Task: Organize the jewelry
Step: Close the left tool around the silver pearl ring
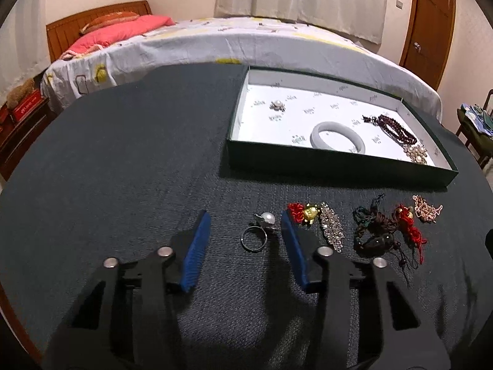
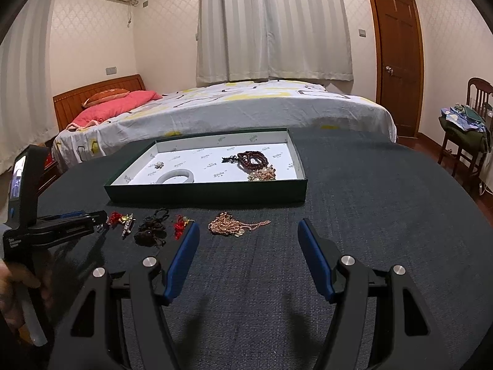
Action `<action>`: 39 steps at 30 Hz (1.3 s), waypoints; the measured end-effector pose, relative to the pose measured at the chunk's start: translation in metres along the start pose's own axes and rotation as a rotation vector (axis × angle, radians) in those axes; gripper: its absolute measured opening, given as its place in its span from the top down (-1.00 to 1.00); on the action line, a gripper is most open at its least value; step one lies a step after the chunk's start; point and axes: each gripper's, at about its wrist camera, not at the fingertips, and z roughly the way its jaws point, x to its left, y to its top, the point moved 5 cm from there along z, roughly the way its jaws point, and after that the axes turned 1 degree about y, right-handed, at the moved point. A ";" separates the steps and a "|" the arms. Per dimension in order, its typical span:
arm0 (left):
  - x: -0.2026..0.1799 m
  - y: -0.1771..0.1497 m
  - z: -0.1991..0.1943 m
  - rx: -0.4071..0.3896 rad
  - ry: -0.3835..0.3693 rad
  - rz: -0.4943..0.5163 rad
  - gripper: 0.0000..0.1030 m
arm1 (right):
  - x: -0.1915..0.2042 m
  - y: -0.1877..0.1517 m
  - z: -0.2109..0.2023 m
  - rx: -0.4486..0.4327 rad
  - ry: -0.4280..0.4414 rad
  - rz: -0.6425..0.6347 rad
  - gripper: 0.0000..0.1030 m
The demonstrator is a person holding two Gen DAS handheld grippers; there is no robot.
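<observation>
left wrist view: the left gripper (image 1: 246,222) sits low over the dark cloth table (image 1: 123,160), its blue pads parted with the pearl ring (image 1: 257,234) lying on the cloth between them, touched by neither; the ring's pearl points toward 12 o'clock; at 3 o'clock of the ring, just beyond the right pad, lie a red-and-gold knot charm (image 1: 303,212) and a crystal hair clip (image 1: 331,229); further toward 3 o'clock come a dark cord bundle (image 1: 372,231), a red tassel charm (image 1: 409,228) and a rose-gold chain (image 1: 426,212); at 1 o'clock stands the green tray (image 1: 339,166) with a white lining; inside it a pearl brooch (image 1: 277,105) at the far left, a pale bangle (image 1: 339,137) near the front wall, a dark red bead bracelet (image 1: 394,129) to the right and a pearl cluster (image 1: 417,154) in the near right corner.

right wrist view: the right gripper (image 2: 248,231) is released, jaws wide and empty over bare cloth; the rose-gold chain (image 2: 234,225) lies at 11 o'clock just ahead of its fingertips; the left gripper (image 2: 92,217) enters from 9 o'clock, held by a hand (image 2: 18,280), its tips by the red-and-gold knot charm (image 2: 118,217); the green tray (image 2: 209,191) sits at 12 o'clock with the pale bangle (image 2: 175,176) and dark red bead bracelet (image 2: 252,158) inside.
</observation>
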 end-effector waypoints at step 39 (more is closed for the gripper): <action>0.009 -0.001 -0.005 -0.015 -0.062 -0.020 0.51 | 0.012 -0.006 0.013 0.049 0.010 -0.022 -0.26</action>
